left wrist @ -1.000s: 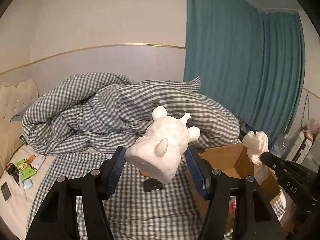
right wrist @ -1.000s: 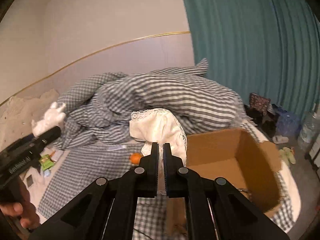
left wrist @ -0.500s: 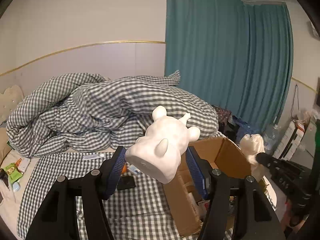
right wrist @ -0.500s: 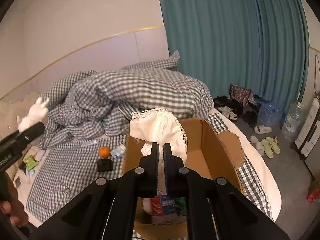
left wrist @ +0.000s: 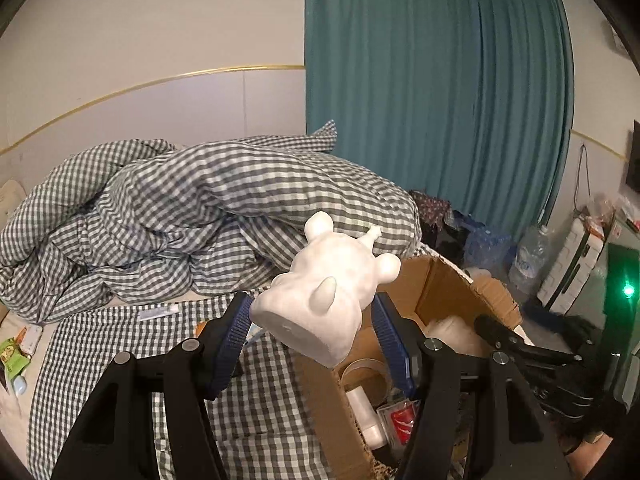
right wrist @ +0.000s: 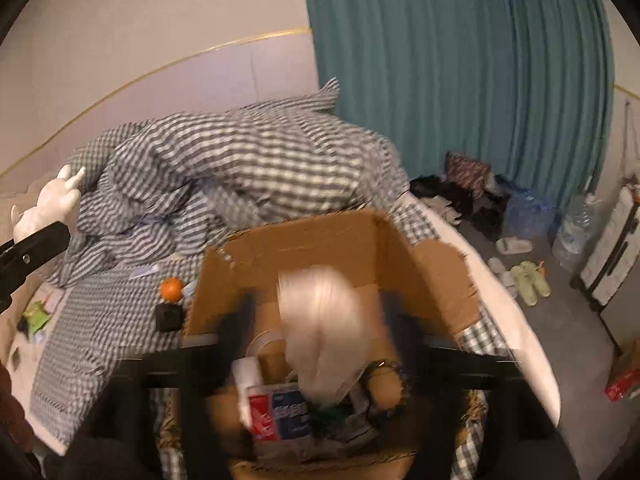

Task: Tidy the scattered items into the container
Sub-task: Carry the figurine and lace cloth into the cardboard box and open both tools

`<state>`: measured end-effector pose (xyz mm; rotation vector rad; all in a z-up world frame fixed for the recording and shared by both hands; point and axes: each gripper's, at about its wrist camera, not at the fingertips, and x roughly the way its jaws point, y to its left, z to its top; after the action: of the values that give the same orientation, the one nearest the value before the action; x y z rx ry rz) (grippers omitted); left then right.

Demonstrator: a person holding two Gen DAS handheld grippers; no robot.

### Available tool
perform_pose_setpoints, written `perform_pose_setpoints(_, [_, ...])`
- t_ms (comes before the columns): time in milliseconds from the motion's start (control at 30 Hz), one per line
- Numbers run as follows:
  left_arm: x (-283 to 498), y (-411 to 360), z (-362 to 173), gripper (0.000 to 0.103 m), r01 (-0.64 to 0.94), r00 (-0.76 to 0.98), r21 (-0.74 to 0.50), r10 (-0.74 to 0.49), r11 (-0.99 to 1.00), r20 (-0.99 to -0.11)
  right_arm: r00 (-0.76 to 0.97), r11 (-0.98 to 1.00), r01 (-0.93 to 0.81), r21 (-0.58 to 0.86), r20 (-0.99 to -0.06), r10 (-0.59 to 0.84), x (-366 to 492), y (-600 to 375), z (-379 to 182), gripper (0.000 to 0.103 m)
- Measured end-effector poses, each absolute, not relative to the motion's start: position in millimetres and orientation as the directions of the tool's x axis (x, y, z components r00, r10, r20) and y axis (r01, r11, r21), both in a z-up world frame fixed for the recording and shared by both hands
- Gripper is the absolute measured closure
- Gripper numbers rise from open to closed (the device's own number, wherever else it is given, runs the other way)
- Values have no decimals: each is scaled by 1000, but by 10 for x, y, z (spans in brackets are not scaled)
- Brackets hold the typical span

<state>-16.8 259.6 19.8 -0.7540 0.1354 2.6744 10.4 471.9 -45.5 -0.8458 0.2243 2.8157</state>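
My left gripper (left wrist: 316,330) is shut on a white animal figurine (left wrist: 326,294) and holds it in the air at the left edge of the cardboard box (left wrist: 452,280). In the right wrist view my right gripper (right wrist: 320,320) is open, its jaws spread wide and blurred above the box (right wrist: 304,248). A white cloth (right wrist: 320,320) is falling, blurred, between them into the box, which holds a tape roll, a red and blue packet and other items. The figurine also shows at the far left (right wrist: 48,204).
A crumpled checked duvet (left wrist: 200,208) lies behind the box on the bed. An orange (right wrist: 171,288) and a small black object (right wrist: 170,317) sit on the checked sheet left of the box. Snack packets (left wrist: 16,352) lie at the left. Slippers and bottles are on the floor.
My right gripper has opened and let go of the white cloth, which is dropping into the box. Both grippers have moved closer over the box; the left still holds the figurine.
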Motion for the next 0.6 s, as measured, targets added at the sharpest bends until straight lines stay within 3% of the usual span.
perform_pose_setpoints(600, [-500, 3403, -230, 40, -456, -719, 26, 351, -889, -599, -826, -932, -327, 156, -527, 201, 336, 5298, -424, 12])
